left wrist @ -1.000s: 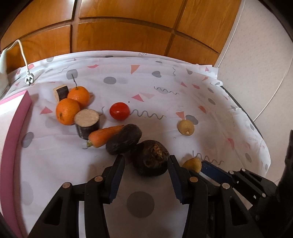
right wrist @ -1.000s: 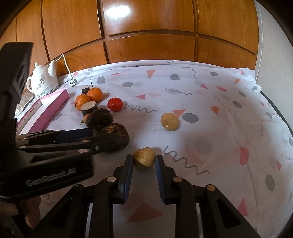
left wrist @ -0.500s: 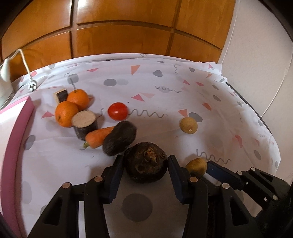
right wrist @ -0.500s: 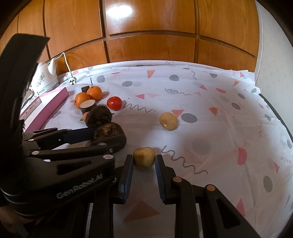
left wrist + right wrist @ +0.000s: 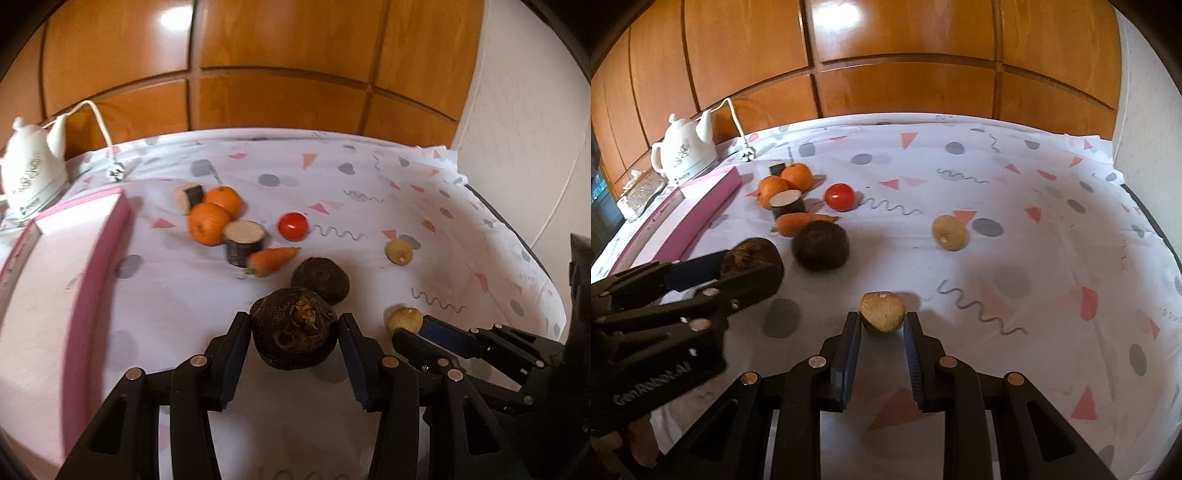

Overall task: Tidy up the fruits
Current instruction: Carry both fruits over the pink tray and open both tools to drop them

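My left gripper (image 5: 293,322) is shut on a dark, rough round root (image 5: 293,328). In the right wrist view that root (image 5: 753,260) hangs a little above the patterned cloth (image 5: 1015,206), with its shadow beneath it. My right gripper (image 5: 882,318) is shut on a small tan fruit (image 5: 882,311) that rests on the cloth; the same fruit (image 5: 404,319) shows at the right in the left wrist view. A second dark root (image 5: 320,280) lies just beyond the held one.
Beyond the roots lie a carrot (image 5: 271,260), a red tomato (image 5: 292,226), two oranges (image 5: 208,223), two cut dark-skinned pieces (image 5: 243,240) and another tan fruit (image 5: 399,252). A pink box (image 5: 74,266) and a white kettle (image 5: 29,173) stand at the left. Wooden panelling closes off the back.
My left gripper has risen with the dark root and drawn away from the second root, swinging left so the kettle and box come into view. The right gripper stays put.
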